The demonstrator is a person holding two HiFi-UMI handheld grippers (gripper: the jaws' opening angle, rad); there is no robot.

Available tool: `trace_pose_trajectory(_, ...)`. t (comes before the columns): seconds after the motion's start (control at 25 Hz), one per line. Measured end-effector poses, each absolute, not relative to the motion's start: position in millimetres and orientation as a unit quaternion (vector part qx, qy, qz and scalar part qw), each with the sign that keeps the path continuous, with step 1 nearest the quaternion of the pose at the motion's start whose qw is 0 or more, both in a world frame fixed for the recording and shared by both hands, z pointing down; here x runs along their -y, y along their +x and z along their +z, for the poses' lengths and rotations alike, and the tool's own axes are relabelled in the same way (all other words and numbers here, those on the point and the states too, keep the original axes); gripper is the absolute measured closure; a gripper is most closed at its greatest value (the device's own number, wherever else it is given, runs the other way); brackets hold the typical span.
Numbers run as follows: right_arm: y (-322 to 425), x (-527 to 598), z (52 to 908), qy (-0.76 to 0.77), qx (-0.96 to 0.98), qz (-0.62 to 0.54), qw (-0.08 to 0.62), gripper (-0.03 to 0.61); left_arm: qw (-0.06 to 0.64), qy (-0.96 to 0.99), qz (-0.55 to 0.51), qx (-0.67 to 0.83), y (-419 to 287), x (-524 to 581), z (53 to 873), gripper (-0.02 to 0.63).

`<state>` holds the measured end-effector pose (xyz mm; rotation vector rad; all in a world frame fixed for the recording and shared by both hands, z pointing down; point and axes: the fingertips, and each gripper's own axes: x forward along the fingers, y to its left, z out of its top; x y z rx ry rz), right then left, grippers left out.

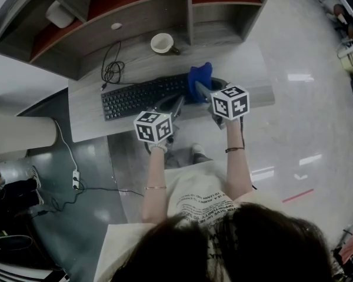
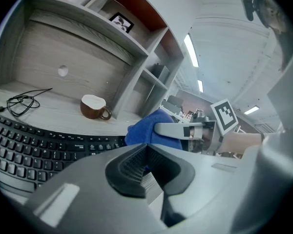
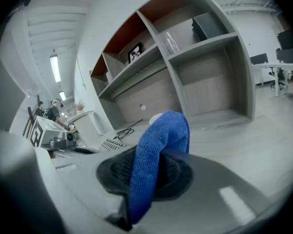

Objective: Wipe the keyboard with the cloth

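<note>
At the far left of the desk [image 1: 85, 119] lies a coiled cable [image 1: 112, 70], clear of the work. Just right of it the black keyboard [image 1: 142, 96] runs across the middle of the desk, with a brown mug [image 1: 162, 43] well beyond it by the shelf wall.

My left gripper [image 1: 177, 103] hangs at the keyboard's near edge, toward its right half. Its jaws are pressed together with nothing between them. I could use it to steady the keyboard, which I judge is light and rigid enough to skid under a sideways push.

Further right, my right gripper [image 1: 199, 89] is pinching the blue cloth [image 1: 200, 75] above the keyboard's right end. In the right gripper view the cloth [image 3: 158, 150] stands up from the jaws as a folded loop. It looks like soft, limp microfibre with almost no weight, so it should drape into the key gaps and will not scratch. My hold is across the fold, leaving a free pad beyond the jaws. I would keep that pad between the jaws and the keys.
</note>
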<state>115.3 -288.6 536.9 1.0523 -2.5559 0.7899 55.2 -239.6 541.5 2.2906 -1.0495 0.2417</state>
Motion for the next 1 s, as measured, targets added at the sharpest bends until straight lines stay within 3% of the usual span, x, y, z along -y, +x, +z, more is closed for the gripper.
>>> trace_pose_trajectory(1.0, 72, 288, 548, 0.379, 0.872, 0.269, 0.153, 0.52, 0.306, 0.857, 0.081, 0.407, -4, 233, 543, 0.612)
